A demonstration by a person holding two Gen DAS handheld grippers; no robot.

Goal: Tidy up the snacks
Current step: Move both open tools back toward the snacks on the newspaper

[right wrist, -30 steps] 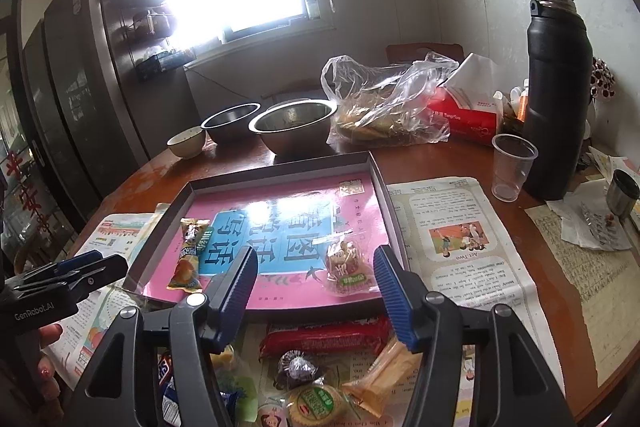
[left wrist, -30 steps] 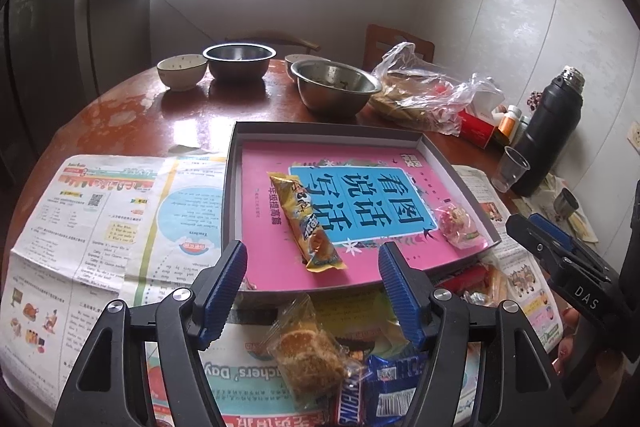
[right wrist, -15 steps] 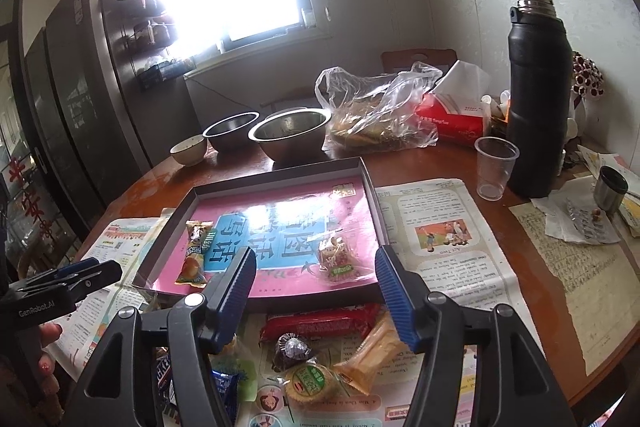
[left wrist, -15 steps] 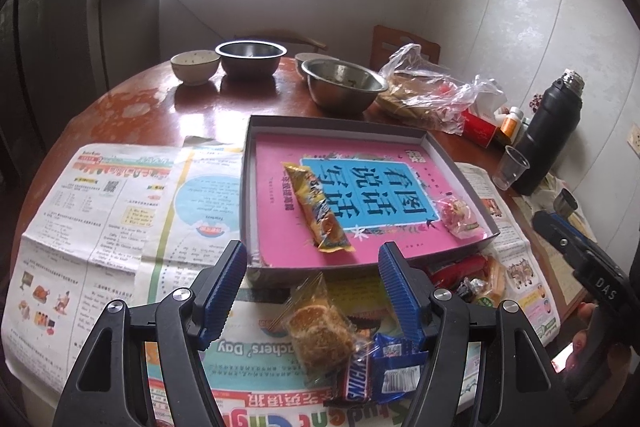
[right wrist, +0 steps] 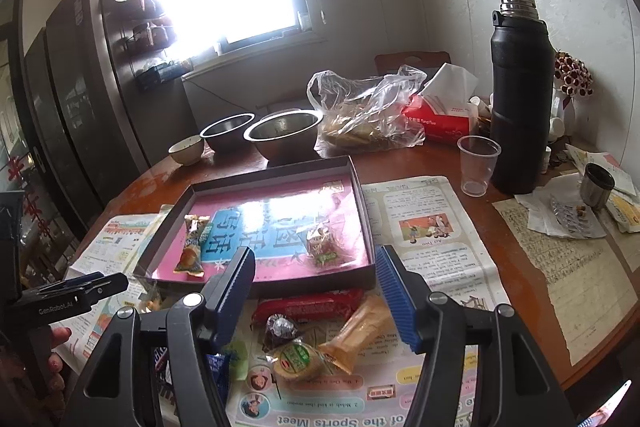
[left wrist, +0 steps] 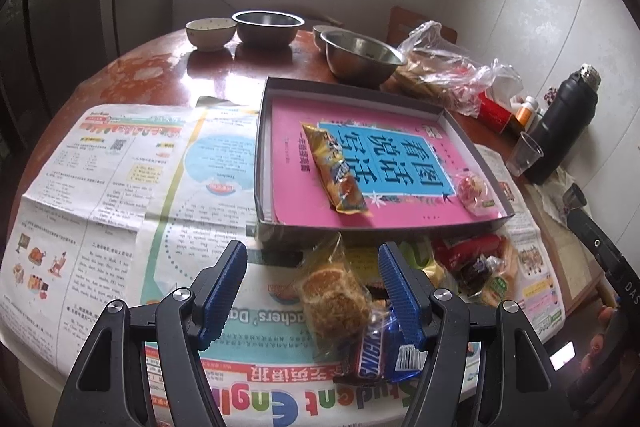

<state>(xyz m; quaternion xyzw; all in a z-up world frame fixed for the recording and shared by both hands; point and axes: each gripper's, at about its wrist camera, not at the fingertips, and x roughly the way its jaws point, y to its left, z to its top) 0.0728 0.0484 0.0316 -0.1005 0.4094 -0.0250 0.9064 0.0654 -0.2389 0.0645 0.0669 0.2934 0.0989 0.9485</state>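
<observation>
A: One round wooden table (right wrist: pixel 492 163) carried everything, with newspaper sheets (left wrist: pixel 120 195) spread over its near half. How many trays did you count?

B: One grey tray (left wrist: pixel 262 155), lined with a pink book (left wrist: pixel 288 163) printed with large Chinese characters. Two snacks lay inside it: a long yellow packet (left wrist: pixel 334 169) toward the left and a small clear-wrapped sweet (left wrist: pixel 474 189) at the right corner.

A: And outside the tray?

B: A loose pile lay on the newspaper just in front of it. I made out a wrapped cake (left wrist: pixel 332 291), a Snickers bar (left wrist: pixel 374 351), a red packet (right wrist: pixel 310 305), a dark foil sweet (right wrist: pixel 280 327), a round green-labelled biscuit (right wrist: pixel 298 359) and a tan wafer pack (right wrist: pixel 362 331). Others were tucked underneath, too hidden to count.

A: Bowls?

B: Two steel bowls (right wrist: pixel 286 135) and one ceramic bowl (right wrist: pixel 186 149) in the right view; a further rim showed behind in the left one. One black flask (right wrist: pixel 518 99), one plastic cup (right wrist: pixel 478 165), one red tissue box (right wrist: pixel 438 119).

A: The tongs?

B: Both were spread and pinching nothing. The left gripper (left wrist: pixel 312 291) hovered over the cake, the right gripper (right wrist: pixel 316 295) over the red packet. "GenRobot.AI" was readable on the left one's side; the headline "Student Engli" was cut off at the edge.
</observation>
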